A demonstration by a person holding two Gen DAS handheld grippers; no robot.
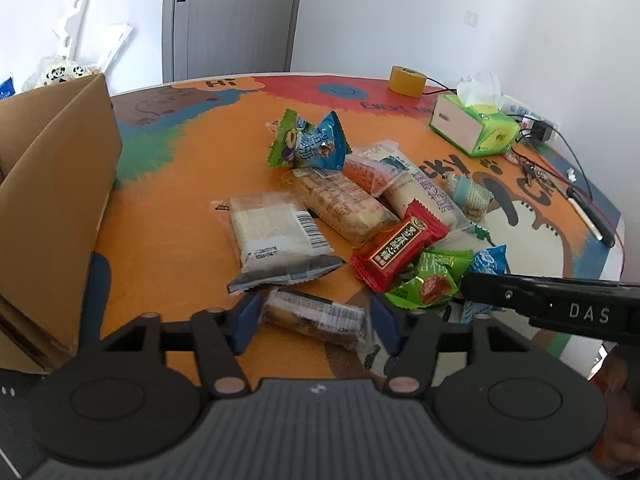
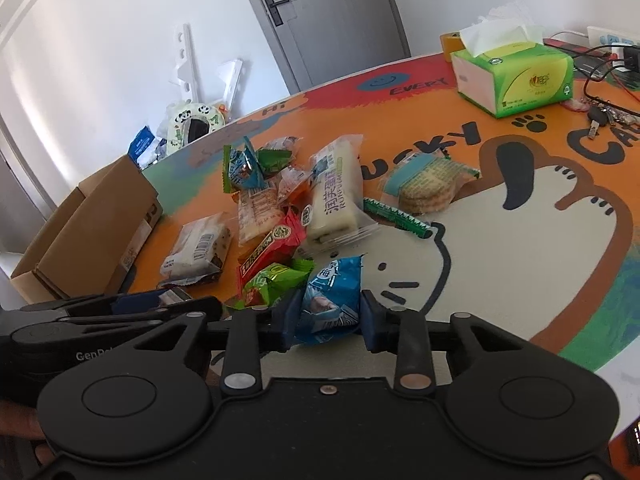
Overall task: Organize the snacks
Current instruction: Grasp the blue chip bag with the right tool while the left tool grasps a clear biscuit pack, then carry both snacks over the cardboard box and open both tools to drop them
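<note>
Several wrapped snacks lie in a pile on the colourful round table [image 1: 172, 208]. My left gripper [image 1: 314, 318] has its blue pads on both ends of a clear-wrapped dark cake bar [image 1: 316, 316] at the near edge. My right gripper [image 2: 330, 314] has its pads against both sides of a blue snack packet [image 2: 332, 300]. A red packet [image 1: 400, 246] and a green packet [image 1: 428, 280] lie just beyond. The right gripper's finger [image 1: 552, 304] shows at the right of the left wrist view. An open cardboard box [image 1: 52, 208] stands at the left.
A green tissue box [image 1: 476, 128], a yellow tape roll [image 1: 406, 80], keys [image 2: 600, 118], a pen [image 1: 588, 216] and cables lie at the far right of the table. A grey door [image 1: 232, 16] and white wall stand behind. A round biscuit pack [image 2: 428, 188] lies apart from the pile.
</note>
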